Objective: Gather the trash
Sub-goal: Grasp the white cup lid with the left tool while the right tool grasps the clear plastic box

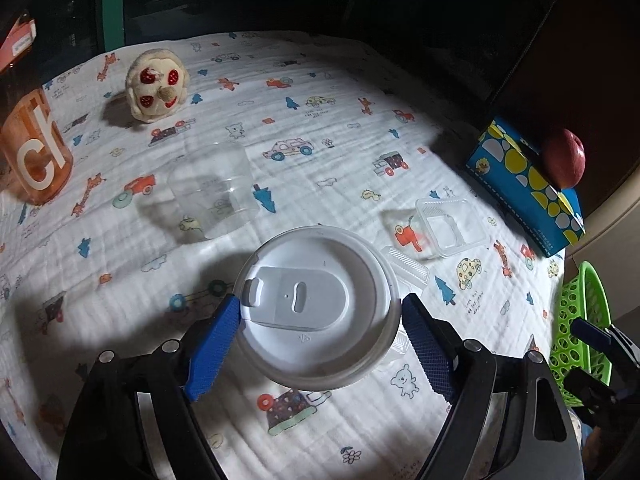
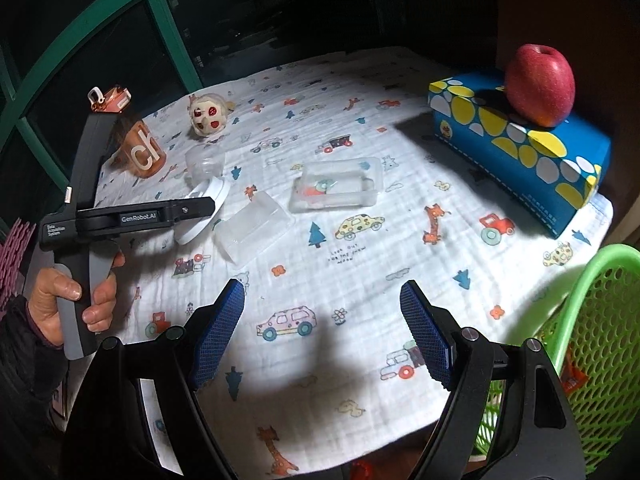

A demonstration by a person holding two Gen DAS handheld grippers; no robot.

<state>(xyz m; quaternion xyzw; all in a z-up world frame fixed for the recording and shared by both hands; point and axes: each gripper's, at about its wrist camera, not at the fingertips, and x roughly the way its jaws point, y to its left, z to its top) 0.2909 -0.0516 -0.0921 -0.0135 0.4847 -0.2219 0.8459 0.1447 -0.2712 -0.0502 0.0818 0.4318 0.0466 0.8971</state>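
Left tool [image 1: 321, 322] has its blue pads right up against the white cup lid [image 1: 316, 308], one on each side, clamped on its rim.

Right tool [image 2: 322, 330] is spread apart with nothing in it, hovering over the printed cloth on the surface [image 2: 360, 248]. Ahead of the right tool sit two clear plastic boxes [image 2: 336, 190], and the green basket [image 2: 592, 344] is just off to its right. Further ahead of the left tool there's a clear cup [image 1: 212, 188] and a plush toy [image 1: 156, 84].
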